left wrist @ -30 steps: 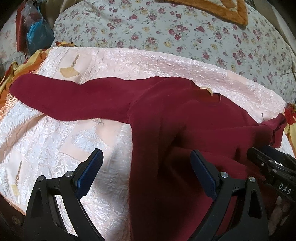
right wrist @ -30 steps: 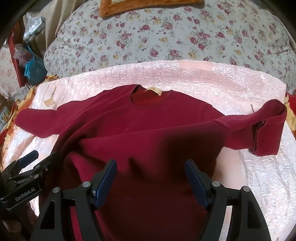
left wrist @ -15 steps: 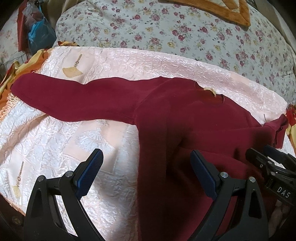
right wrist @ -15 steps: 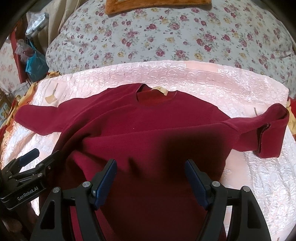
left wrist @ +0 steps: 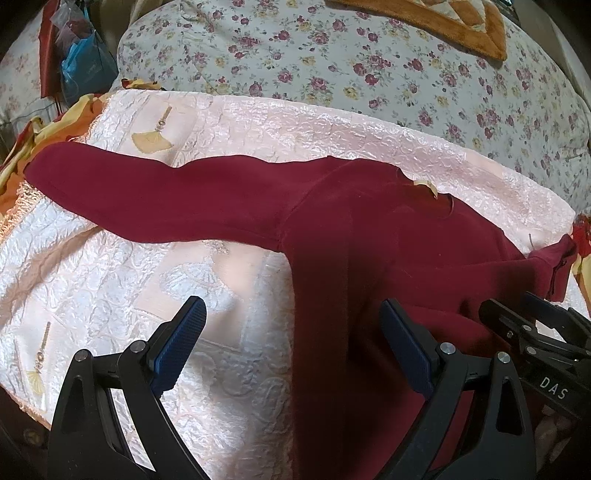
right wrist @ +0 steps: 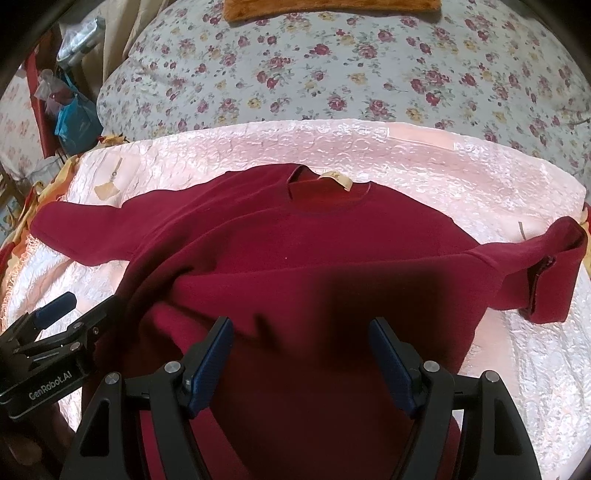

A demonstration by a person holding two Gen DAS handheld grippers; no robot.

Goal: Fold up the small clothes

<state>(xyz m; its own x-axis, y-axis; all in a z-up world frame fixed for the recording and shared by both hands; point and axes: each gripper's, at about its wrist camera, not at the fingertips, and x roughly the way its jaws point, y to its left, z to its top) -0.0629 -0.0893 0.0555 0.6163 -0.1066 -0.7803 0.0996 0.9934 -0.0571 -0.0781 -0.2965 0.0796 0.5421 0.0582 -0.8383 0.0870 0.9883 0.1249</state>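
Observation:
A dark red long-sleeved sweater (right wrist: 295, 251) lies front up on a pink quilted cover (right wrist: 424, 166), collar with a beige label (right wrist: 336, 180) at the far side. One sleeve (left wrist: 155, 195) stretches out to the left; the other sleeve (right wrist: 546, 273) ends in a folded-back cuff at the right. My left gripper (left wrist: 291, 317) is open above the sweater's left side edge (left wrist: 299, 295), one finger over the cover, one over the cloth. My right gripper (right wrist: 300, 328) is open above the sweater's lower middle. Nothing is held. The hem is hidden below the grippers.
A floral duvet (right wrist: 369, 74) bulges behind the pink cover, with an orange mat (left wrist: 443, 26) on it. A blue bag (left wrist: 85, 70) and other clutter stand at the far left. Orange-yellow fabric (left wrist: 22, 147) edges the cover on the left.
Both grippers have drifted slightly to the left, so the sweater sits a little further right in each view. The sweater lies as before and both grippers stay open.

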